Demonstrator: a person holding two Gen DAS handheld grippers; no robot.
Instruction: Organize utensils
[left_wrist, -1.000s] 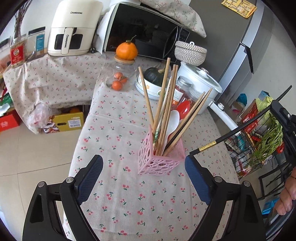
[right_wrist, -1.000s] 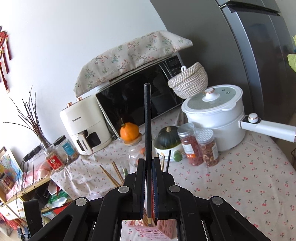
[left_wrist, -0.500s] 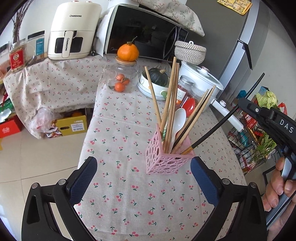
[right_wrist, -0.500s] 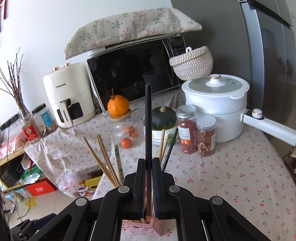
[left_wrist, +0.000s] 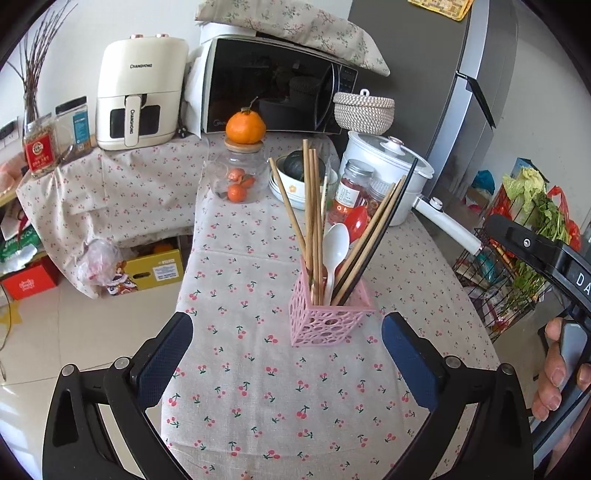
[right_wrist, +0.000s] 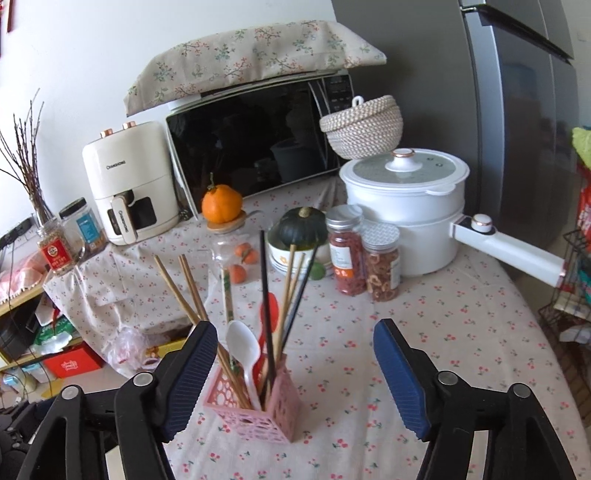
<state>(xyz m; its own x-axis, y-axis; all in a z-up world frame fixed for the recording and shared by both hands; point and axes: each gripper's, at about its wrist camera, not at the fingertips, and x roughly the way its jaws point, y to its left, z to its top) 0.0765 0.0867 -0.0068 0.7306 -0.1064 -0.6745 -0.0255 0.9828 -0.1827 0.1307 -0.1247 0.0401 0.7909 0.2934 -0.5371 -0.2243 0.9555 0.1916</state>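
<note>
1. The table (left_wrist: 258, 406), under a cherry-print cloth, carries everything; a microwave (right_wrist: 258, 136) stands at its far end.
2. The white pot (right_wrist: 406, 206) sits on the cloth, its long handle pointing to the right.
3. The left gripper (left_wrist: 286, 354) hovers over the near cloth, jaws spread wide, holding nothing.
4. The right gripper (right_wrist: 295, 365) also has its jaws wide apart and empty, just above the holder.
5. The pink utensil holder (left_wrist: 327, 319) stands upright mid-table, between the left gripper's fingers in that view.
6. Inside it lean wooden chopsticks (left_wrist: 310, 206), black chopsticks (right_wrist: 266, 302) and a white spoon (left_wrist: 335, 243).
</note>
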